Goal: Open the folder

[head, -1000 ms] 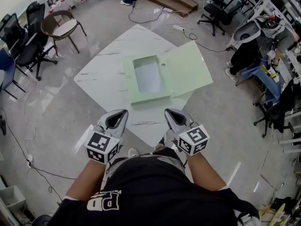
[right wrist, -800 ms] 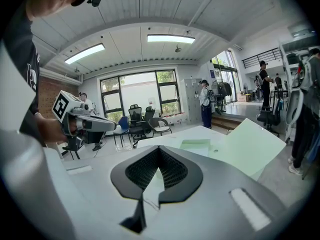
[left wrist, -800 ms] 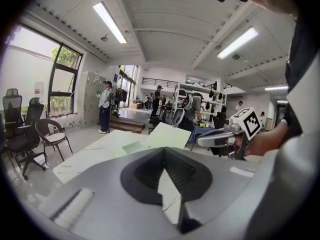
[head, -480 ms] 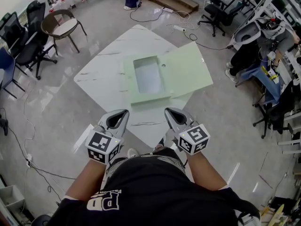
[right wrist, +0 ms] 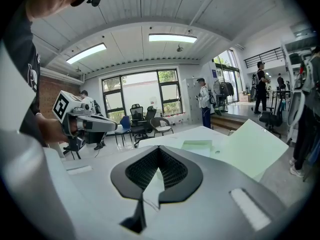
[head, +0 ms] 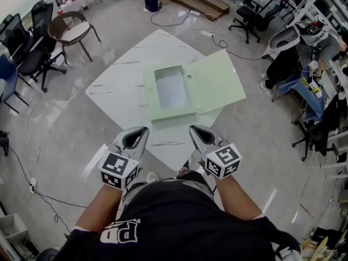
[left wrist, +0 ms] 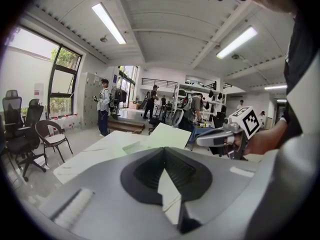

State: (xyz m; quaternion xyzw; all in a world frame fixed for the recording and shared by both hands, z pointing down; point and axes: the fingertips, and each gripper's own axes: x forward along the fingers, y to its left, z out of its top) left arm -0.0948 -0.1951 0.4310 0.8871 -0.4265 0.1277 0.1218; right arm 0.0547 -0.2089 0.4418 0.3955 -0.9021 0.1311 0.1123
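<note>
Open folder well beyond both hand-held grippers

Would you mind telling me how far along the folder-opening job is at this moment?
Done: the green folder lies open on the white table, with its cover spread flat to the right and the inside exposed. In hand: nothing. The left gripper and right gripper are held near the person's body, short of the folder, jaws together and empty. Left: apparently nothing.
</note>
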